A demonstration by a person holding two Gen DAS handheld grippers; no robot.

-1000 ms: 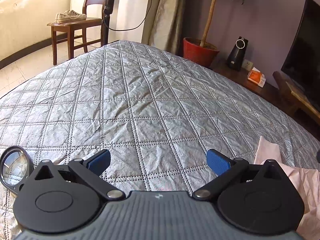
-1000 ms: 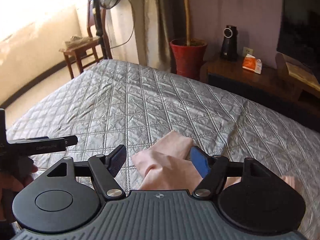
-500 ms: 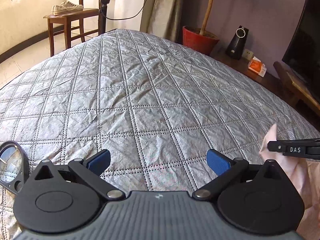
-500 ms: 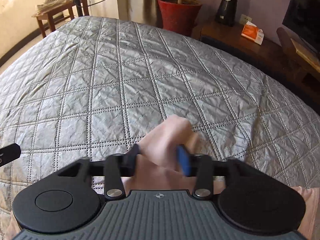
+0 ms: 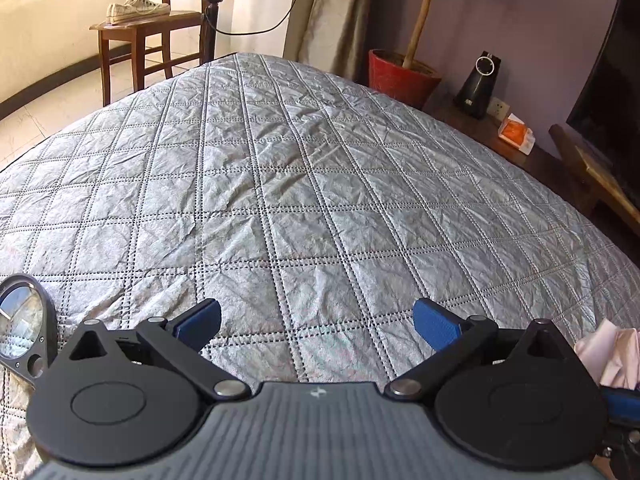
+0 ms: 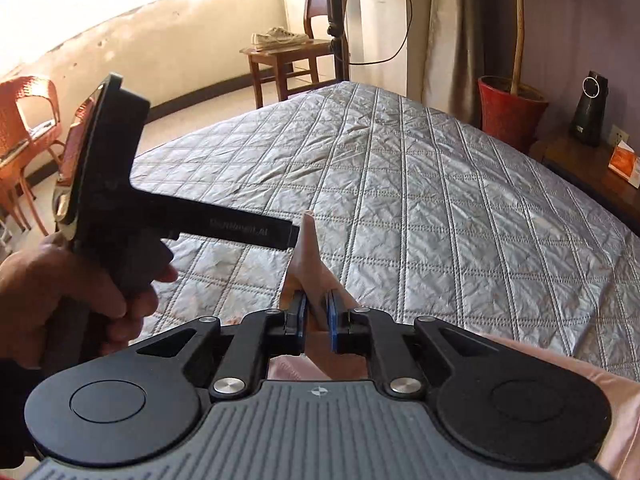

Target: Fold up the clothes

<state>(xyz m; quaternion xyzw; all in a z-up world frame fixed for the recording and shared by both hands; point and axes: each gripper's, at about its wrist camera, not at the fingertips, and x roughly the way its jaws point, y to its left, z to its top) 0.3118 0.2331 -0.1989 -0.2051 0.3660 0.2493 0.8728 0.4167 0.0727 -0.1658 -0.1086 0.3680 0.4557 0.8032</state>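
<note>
Big grey quilted bedspread [image 5: 304,184] fills most of both views, with the pink garment [image 6: 316,272] bunched at its near edge. Right gripper [image 6: 316,316] is clamped on a fold of it, while the left gripper [image 5: 316,322] sits spread wide over bare quilt. Its finger [image 6: 256,232] looks like it's touching the fabric's tip, hard to tell though.

Two grippers [image 5: 316,320] [image 6: 316,312], one pink garment [image 6: 316,276], one quilt [image 5: 300,184], one chair [image 5: 148,32].

Left wrist view low over the bed [image 5: 304,184], facing the far chair [image 5: 148,32] and plant pot [image 5: 400,76], right wrist view higher, same direction, sharing all three
</note>
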